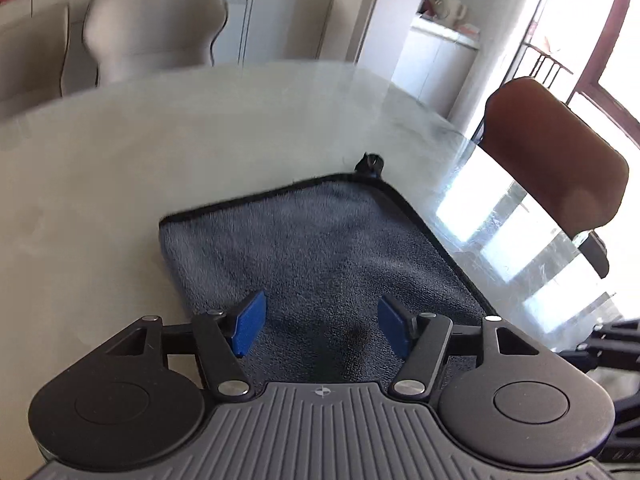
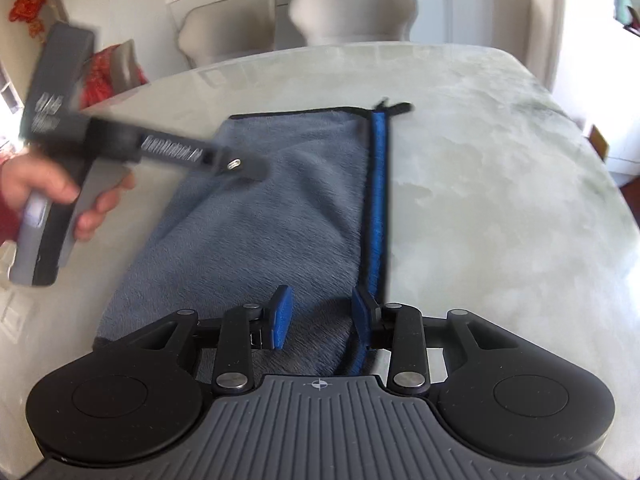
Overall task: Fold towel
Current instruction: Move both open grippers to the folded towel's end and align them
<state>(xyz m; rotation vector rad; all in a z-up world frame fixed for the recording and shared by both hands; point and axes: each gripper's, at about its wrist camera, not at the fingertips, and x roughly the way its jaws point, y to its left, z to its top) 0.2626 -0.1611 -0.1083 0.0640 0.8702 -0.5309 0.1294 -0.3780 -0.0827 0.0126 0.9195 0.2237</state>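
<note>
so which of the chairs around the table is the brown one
The brown chair at the table's right edge in the left wrist view, by the window. The chairs at the far side, like this one, are pale beige.

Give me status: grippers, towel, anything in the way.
Left gripper open, right gripper open, both over the towel. Towel folded, flat on the table. Nothing in the way.

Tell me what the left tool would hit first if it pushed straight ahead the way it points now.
Most likely the towel: the open left tool points down over the grey cloth, which fills the space ahead of its fingers. Beyond its far edge lies bare table. Height above the cloth is hard to judge.
</note>
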